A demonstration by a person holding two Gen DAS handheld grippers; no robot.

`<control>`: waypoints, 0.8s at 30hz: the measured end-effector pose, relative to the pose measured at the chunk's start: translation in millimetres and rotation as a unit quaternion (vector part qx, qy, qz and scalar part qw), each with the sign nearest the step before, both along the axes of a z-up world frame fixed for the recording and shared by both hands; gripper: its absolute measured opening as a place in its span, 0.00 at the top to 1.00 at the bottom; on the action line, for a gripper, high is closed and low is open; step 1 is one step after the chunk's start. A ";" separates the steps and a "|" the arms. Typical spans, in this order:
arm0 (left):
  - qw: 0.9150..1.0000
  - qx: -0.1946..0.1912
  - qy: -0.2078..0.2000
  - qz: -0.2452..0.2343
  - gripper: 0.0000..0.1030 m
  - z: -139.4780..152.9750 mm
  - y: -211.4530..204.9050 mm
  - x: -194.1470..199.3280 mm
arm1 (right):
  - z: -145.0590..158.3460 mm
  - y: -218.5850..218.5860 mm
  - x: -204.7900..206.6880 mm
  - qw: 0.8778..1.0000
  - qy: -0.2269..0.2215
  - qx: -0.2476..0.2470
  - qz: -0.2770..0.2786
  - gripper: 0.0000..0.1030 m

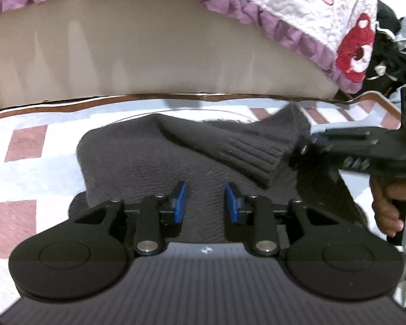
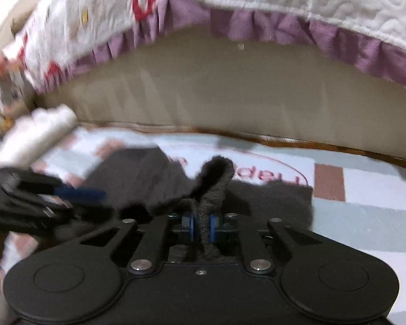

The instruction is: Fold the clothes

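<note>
The grey sweater [image 1: 154, 162] lies on the checked mat [image 1: 21, 140]. The left gripper [image 1: 205, 203] hovers released above its near edge; the right gripper [image 2: 201, 227] pinches 1 raised fold on the right.

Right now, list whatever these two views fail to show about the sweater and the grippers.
- Sweater: its near part is hidden behind the left gripper body in the left wrist view.
- Right gripper: its tips are smeared by motion blur in the left wrist view.
- Sleeve: the stretch past the right gripper's pads is hidden inside the mechanism in the right wrist view.
- Left gripper: blurred in the right wrist view.
</note>
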State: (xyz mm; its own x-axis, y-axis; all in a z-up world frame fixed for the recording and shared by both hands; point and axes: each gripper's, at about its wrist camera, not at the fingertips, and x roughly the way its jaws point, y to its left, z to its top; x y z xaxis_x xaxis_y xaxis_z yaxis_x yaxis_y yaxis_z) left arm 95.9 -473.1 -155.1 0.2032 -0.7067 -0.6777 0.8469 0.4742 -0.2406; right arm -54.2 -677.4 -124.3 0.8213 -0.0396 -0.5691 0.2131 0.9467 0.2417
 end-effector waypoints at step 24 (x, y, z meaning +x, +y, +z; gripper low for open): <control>0.997 -0.006 0.082 -0.002 0.85 -9.6 5.5 -8.3 | -19.0 -70.0 -42.5 0.977 0.056 0.143 -0.148 0.97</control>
